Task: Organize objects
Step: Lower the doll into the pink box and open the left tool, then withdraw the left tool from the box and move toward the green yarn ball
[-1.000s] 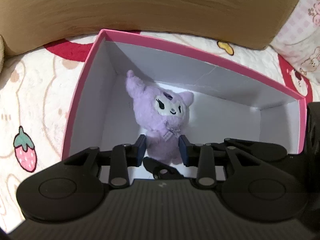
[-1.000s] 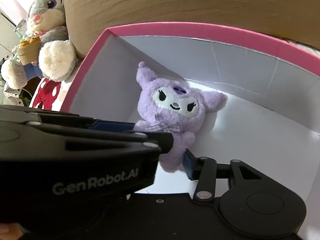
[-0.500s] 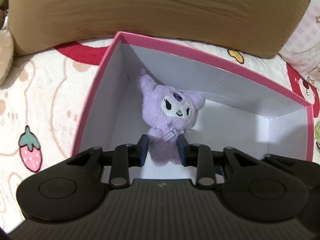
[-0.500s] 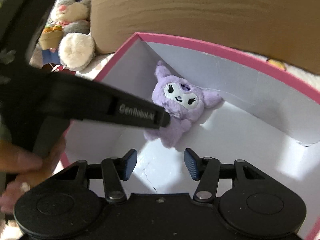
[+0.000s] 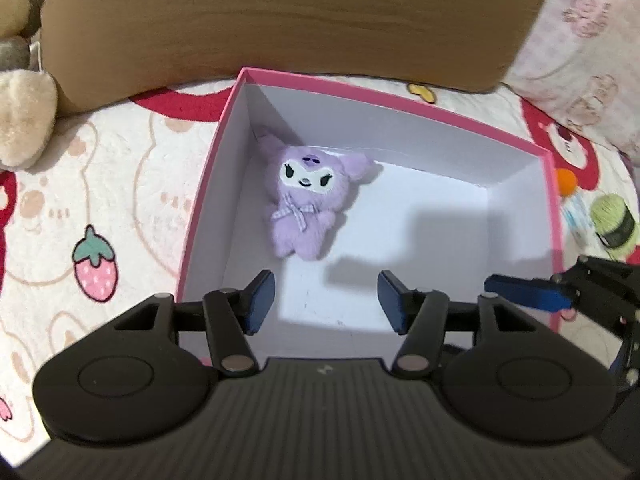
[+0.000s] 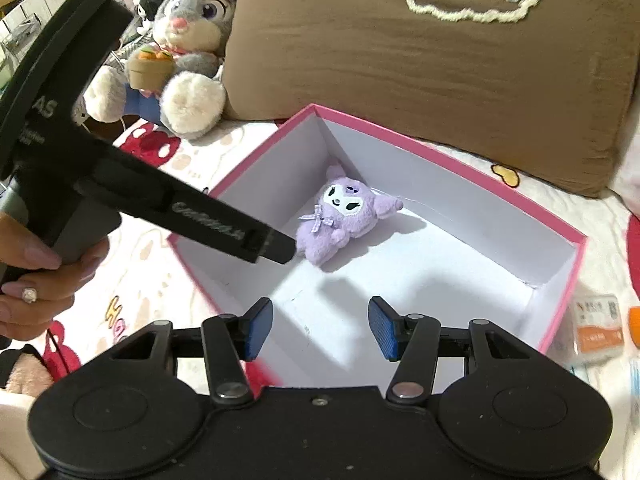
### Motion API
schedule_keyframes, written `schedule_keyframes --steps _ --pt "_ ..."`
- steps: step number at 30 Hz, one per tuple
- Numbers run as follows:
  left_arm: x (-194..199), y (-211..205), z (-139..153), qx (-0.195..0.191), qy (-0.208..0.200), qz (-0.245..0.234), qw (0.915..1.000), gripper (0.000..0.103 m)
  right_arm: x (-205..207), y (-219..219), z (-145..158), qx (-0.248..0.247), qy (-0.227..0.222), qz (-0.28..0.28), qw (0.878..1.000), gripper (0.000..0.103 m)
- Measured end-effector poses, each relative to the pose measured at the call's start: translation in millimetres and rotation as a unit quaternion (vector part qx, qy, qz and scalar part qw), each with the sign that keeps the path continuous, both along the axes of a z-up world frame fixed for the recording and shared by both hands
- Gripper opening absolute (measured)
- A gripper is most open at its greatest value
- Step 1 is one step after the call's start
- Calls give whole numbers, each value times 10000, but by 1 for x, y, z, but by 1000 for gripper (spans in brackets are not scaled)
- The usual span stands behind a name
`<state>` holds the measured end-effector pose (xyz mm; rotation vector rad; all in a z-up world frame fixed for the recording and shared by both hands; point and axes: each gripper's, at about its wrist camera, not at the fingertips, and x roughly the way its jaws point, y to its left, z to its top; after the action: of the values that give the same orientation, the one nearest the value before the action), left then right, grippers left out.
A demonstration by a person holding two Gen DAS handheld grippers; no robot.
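A small purple plush toy lies on its back in the far left corner of a pink box with white inside walls. My left gripper hangs above the box floor, short of the toy; its jaws are opening and nothing is between them. My right gripper stands open over the box's near side, holding nothing. In the right wrist view the left gripper's black body reaches in from the left, held by a person's hand, its tip beside the toy.
The box sits on a bedspread printed with strawberries. A brown cushion stands behind it, and a grey rabbit plush to its left. A green yarn ball and small packets lie to the right of the box.
The left gripper let go of the purple toy, opened its jaws and lifted back from it. The right gripper also rose and pulled back, showing more of the box and bed.
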<state>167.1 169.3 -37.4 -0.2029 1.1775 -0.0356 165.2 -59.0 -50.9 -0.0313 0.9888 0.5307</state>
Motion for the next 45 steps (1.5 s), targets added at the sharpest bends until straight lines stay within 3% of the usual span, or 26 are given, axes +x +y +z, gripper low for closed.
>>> schedule_keyframes --steps 11,19,25,29,37,40,45 --pt "-66 -18 61 60 -337 -488 9982 60 -57 -9 52 -60 -267 -6 9996 60" --pt "-113 -35 84 -2 -304 -910 9954 61 -101 -18 74 -116 -279 62 9995 62" --pt "-144 -52 90 35 -166 -1256 9919 63 -134 -26 89 -273 -382 141 9988 71" --pt "-165 -77 89 344 -129 -1660 9854 66 -149 -36 93 -353 -304 158 9988 73" --pt "-187 -112 90 247 -10 -2001 9795 68 -181 -60 97 -442 -210 63 9988 80" --pt "-190 -125 89 222 25 -2090 9777 76 -191 -71 95 -533 -161 -9 9984 89" --pt "-190 -155 86 337 19 -2355 9713 87 -204 -93 90 -697 -148 -208 9972 89"
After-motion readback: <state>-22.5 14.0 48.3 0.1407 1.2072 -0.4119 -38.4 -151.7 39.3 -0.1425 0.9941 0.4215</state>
